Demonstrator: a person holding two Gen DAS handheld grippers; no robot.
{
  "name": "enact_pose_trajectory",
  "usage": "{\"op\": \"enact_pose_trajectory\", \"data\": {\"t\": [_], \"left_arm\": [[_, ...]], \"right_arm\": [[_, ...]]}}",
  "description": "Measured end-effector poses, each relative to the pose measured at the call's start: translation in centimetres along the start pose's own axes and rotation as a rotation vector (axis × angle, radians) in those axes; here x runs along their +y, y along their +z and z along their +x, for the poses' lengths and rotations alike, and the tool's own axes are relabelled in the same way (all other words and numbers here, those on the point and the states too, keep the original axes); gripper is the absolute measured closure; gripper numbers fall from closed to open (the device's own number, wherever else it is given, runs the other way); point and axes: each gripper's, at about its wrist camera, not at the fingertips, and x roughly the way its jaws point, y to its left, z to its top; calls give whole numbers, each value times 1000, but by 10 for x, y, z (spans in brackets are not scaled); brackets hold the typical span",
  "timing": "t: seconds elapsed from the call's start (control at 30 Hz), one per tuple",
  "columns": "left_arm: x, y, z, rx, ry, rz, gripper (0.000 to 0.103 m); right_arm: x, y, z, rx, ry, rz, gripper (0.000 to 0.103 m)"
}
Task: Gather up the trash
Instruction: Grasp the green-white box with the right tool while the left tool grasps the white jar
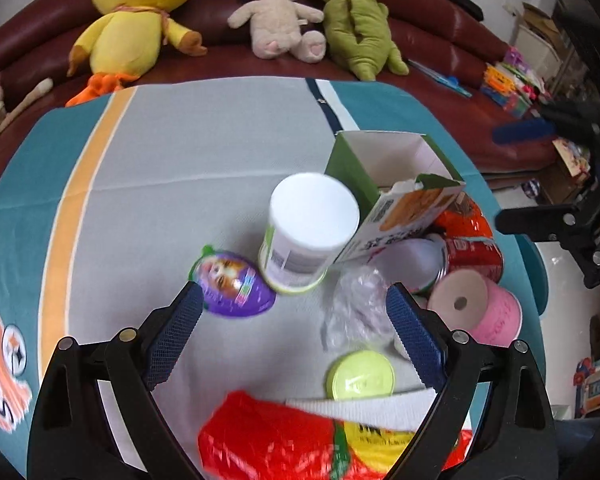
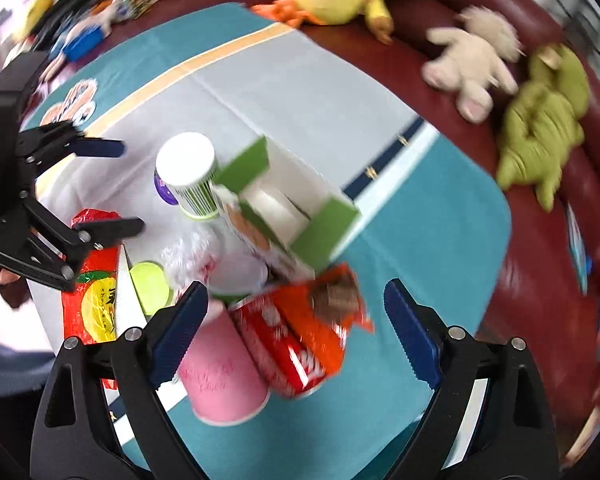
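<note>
Trash lies on a teal and grey cloth (image 1: 180, 152). My left gripper (image 1: 296, 332) is open above it. A purple egg-shaped wrapper (image 1: 234, 286) lies by its left finger and crumpled clear plastic (image 1: 356, 312) by its right finger. A white and green canister (image 1: 306, 232), a green open carton (image 1: 388, 184), a lime lid (image 1: 360, 374) and a red-yellow bag (image 1: 284, 436) lie around. My right gripper (image 2: 296, 332) is open over a red can (image 2: 278, 344), an orange wrapper (image 2: 328, 312) and a pink roll (image 2: 220, 376).
A dark red sofa (image 1: 440, 40) runs behind the cloth with a yellow duck (image 1: 132, 28), a beige plush (image 1: 280, 24) and a green plush (image 1: 356, 28). Toys and boxes (image 1: 512, 80) crowd the right end. The left gripper shows in the right wrist view (image 2: 60, 184).
</note>
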Motion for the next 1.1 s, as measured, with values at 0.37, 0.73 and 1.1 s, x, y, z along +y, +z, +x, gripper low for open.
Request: {"op": "enact_pose_trajectory", "data": {"t": [0.37, 0.73, 1.1], "left_arm": [[-9, 25, 43, 4, -34, 80, 49], [-4, 15, 35, 4, -69, 77, 50], [-2, 11, 27, -10, -65, 26, 50]], "right_arm": [[-6, 19, 41, 109, 41, -180, 17], [2, 43, 60, 135, 98, -315, 17], [15, 35, 75, 85, 160, -267, 46]]}}
